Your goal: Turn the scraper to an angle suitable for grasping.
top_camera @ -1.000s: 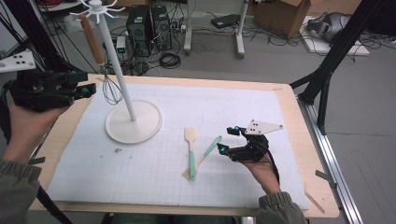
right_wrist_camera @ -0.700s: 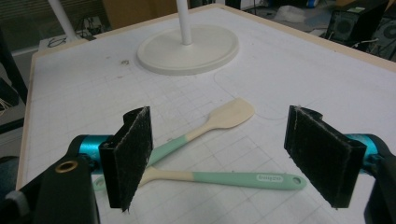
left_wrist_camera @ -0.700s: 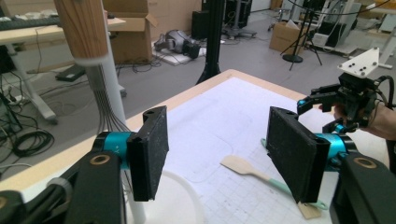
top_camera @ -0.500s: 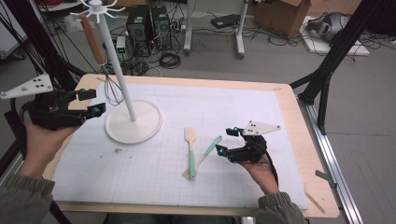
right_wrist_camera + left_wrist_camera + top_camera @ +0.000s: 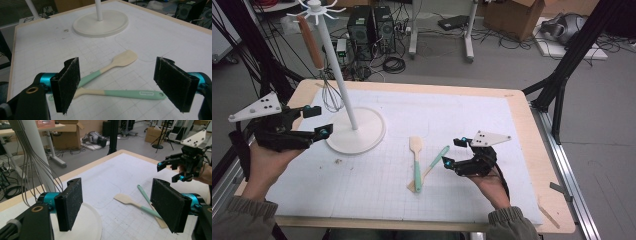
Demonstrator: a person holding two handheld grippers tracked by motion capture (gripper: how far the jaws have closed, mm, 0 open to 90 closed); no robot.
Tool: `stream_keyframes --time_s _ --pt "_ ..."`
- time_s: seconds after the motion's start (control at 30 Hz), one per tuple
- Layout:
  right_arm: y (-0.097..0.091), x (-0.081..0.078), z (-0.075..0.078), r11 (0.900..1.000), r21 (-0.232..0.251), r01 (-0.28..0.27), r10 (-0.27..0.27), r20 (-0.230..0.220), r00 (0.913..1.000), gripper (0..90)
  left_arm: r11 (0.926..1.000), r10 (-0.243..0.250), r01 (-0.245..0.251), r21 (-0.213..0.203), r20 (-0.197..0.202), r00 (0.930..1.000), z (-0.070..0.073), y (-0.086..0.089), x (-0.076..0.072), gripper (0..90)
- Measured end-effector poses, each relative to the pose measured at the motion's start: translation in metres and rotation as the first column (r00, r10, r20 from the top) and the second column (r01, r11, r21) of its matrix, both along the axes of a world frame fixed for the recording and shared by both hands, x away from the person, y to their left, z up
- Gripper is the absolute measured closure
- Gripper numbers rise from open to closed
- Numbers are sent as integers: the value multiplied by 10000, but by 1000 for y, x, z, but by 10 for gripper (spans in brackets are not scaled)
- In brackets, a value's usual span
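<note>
Two mint-handled spatulas [image 5: 417,162] lie crossed mid-tabletop [image 5: 532,145], at about 9 o'clock from the right claw [image 5: 451,153], which sits spread and empty. The left claw [image 5: 319,121], jaws just opening with nothing between, hovers at 9 o'clock of the white stand [image 5: 357,131].

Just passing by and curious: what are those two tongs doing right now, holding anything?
Left tongs: open, jaws just been opening, nothing between them, beside the stand.
Right tongs: open, empty, by the two spatulas.
</note>
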State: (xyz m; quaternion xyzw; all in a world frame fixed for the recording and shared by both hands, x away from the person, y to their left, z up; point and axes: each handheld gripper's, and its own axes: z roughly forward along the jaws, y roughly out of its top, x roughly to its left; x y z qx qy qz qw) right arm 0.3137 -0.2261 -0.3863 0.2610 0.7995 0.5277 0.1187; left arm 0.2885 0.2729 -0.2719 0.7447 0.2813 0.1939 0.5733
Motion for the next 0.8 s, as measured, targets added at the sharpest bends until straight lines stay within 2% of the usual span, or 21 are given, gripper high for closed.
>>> stream_keyframes --time_s 0.13,0.23,0.43,0.6,0.8 --pt "-1 0 -1 10000 -2 70 -70 1 10000 203 10000 -8 8 0 -31 10000 -5 0 -1 259" --pt "0 1 -1 9999 -67 78 -78 64 9999 203 9999 168 -168 39 -25 9999 -10 -1 -1 223" --pt "2 0 -1 9998 -188 17 -14 148 9999 206 9998 166 -167 -84 -137 9998 -20 -3 -3 211" --pt "3 0 -1 9997 -244 -5 10 177 9998 207 9997 215 -213 129 -158 9996 -27 -6 -7 212" --pt "3 -1 -2 9997 -258 0 4 157 9999 207 9997 208 -205 137 -227 9995 -36 -8 -9 208"
